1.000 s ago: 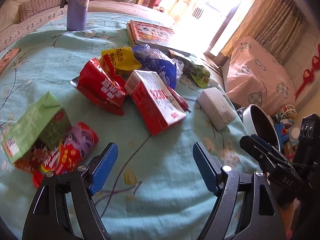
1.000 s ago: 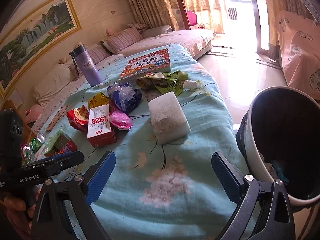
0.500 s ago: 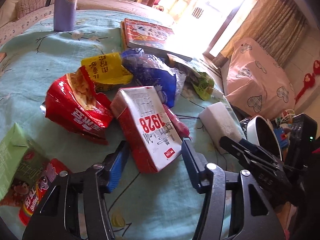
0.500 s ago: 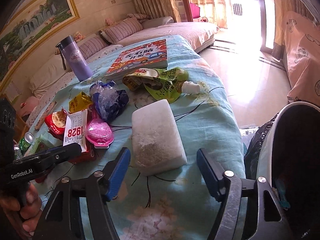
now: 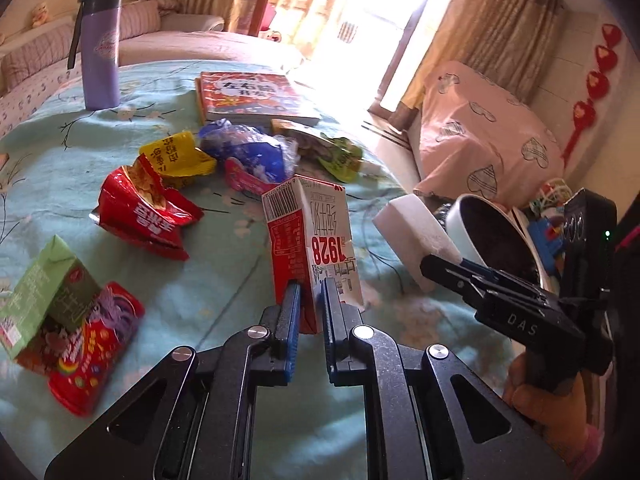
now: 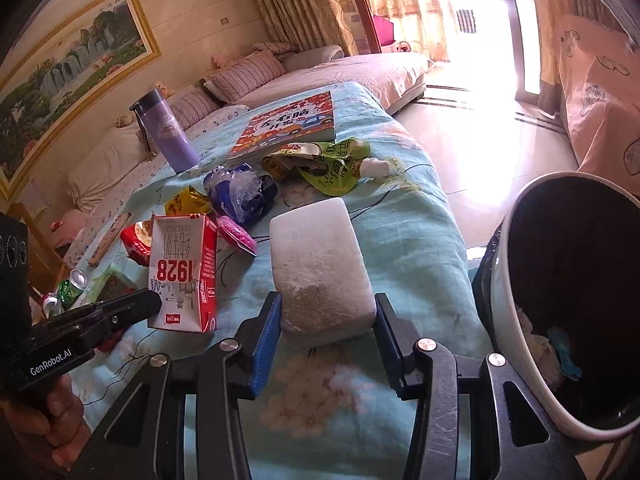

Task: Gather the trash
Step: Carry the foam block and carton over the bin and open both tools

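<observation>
My left gripper (image 5: 311,304) is shut on the red and white "1928" carton (image 5: 312,236) and holds it upright, lifted off the teal cloth; the carton also shows in the right wrist view (image 6: 182,272). My right gripper (image 6: 326,312) is shut on the white foam block (image 6: 318,268), its blue pads pressed on both sides; the block also shows in the left wrist view (image 5: 414,236). The white trash bin (image 6: 516,320) with a dark liner stands just right of the right gripper, beside the table edge.
On the teal tablecloth (image 5: 224,264) lie a red snack bag (image 5: 144,212), yellow wrapper (image 5: 176,156), blue bag (image 5: 252,152), green pouch (image 6: 332,164), green carton (image 5: 44,296), a picture book (image 5: 252,96) and a purple bottle (image 5: 100,48). A pink-covered seat (image 5: 484,140) stands beyond.
My left gripper closed on the carton and raised it upright. My right gripper moved forward and closed on the foam block.
</observation>
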Tool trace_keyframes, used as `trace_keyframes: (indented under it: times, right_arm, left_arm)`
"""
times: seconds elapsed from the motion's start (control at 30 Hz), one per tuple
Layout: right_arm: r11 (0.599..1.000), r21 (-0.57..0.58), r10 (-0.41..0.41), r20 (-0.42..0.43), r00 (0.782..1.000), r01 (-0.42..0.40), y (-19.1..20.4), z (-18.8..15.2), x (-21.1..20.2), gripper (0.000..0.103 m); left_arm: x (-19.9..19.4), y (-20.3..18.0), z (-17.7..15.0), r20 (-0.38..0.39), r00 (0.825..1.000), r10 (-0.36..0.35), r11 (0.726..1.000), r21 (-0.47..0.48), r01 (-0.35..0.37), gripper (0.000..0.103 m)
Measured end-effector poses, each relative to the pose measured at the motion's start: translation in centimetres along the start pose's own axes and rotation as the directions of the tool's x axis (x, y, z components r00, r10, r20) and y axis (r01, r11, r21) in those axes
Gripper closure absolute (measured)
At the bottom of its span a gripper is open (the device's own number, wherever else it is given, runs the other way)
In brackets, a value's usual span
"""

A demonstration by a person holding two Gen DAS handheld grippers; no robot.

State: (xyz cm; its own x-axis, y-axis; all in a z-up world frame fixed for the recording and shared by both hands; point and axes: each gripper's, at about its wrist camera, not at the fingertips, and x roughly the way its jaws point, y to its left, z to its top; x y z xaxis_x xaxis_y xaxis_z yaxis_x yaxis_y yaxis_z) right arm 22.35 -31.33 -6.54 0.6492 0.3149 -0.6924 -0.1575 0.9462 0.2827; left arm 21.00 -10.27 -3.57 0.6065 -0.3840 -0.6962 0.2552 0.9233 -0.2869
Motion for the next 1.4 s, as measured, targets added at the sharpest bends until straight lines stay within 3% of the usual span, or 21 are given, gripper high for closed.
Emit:
trace_keyframes:
  times: [0.47,0.87,1.4]
  right_arm:
    - [0.997,0.069,-0.043,0.080,0.996,0.037,-2.3,-2.1,-6.4,0.057]
    - [0.990,0.125,-0.084,0.109,0.990,0.070,-5.2,-3.6,-9.3,0.057]
    - [0.973,0.195,-0.156,0.145,0.977,0.127,-9.6,-3.6,-11.9,0.057]
  left_arm:
    - [-1.4,-6.2,-1.2,0.000,0.996,-0.087,0.989,0.117,0.087,0.095]
    - [-0.6,-11.3,-2.0,-0.024,0.991,-0.135,0.970,0.199,0.137,0.095]
    - [1.6,-16.4,0.0,-0.041,0.980,-0.195,0.948,0.248,0.199,0.096]
